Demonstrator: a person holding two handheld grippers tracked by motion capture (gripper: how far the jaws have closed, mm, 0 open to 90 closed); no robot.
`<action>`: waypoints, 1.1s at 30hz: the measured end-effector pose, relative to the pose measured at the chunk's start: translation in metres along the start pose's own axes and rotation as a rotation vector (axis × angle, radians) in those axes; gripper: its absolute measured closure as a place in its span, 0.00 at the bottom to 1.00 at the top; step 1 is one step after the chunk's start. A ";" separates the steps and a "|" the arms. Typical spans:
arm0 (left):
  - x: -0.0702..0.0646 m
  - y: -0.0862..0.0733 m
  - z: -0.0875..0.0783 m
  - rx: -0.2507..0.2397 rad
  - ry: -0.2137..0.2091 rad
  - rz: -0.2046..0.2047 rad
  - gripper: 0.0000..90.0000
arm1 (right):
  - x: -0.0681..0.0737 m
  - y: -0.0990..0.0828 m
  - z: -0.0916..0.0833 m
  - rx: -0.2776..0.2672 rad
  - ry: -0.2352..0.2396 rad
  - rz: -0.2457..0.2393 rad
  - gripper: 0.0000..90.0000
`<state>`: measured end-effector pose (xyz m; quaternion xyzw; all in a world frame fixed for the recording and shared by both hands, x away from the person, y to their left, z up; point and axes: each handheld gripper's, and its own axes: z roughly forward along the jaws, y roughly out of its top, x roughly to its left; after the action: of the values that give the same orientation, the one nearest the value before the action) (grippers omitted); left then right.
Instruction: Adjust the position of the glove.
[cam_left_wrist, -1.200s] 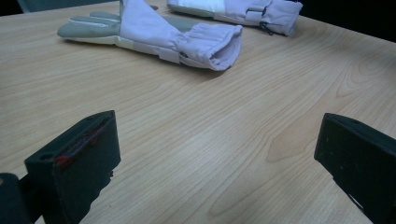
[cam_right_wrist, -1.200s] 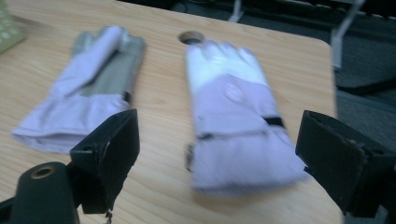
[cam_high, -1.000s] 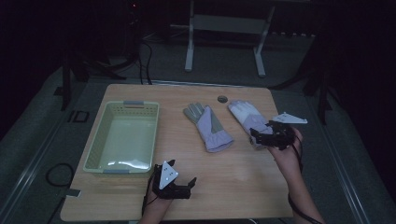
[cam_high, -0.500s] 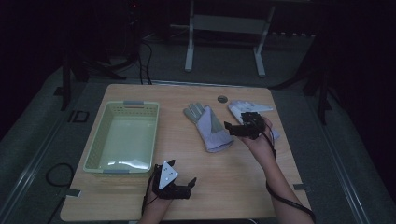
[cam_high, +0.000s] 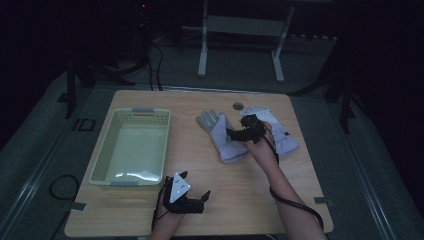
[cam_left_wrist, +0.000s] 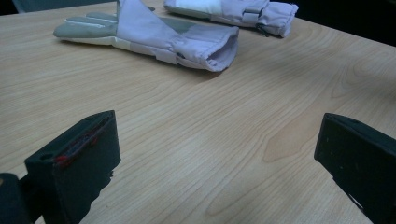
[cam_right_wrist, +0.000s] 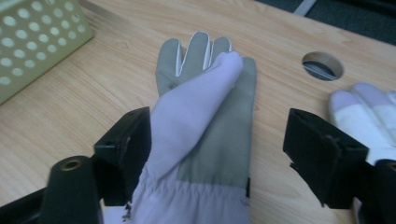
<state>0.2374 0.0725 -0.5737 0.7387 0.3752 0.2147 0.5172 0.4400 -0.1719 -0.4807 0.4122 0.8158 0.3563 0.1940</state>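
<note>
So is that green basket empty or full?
Empty: the basket shows only its bare pale floor; both gloves lie on the table.

Gloves: two. First glove (cam_high: 222, 137), grey-and-lilac, centre of frame; second glove (cam_high: 280, 135), paler, just right of it.
Baskets: one, pale green basket (cam_high: 107, 155), left of centre.
Grippers: two. Left gripper (cam_high: 187, 197) bottom centre; right gripper (cam_high: 239, 134) centre, over first glove.
Table (cam_high: 240, 190): one. Round hole (cam_high: 238, 106) in it: one, upper centre.
</note>
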 end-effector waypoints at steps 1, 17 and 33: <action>0.000 0.000 0.000 -0.001 0.000 -0.001 0.01 | 0.001 0.001 0.009 0.018 -0.008 -0.003 0.27; 0.000 0.000 0.000 -0.001 -0.005 -0.005 0.01 | 0.003 -0.005 0.058 0.116 -0.017 -0.013 0.47; 0.000 0.000 0.000 0.005 -0.007 0.000 0.01 | 0.000 -0.008 0.073 0.224 0.040 0.020 0.89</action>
<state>0.2378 0.0724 -0.5737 0.7406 0.3741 0.2112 0.5167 0.4799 -0.1444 -0.5357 0.4323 0.8500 0.2732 0.1266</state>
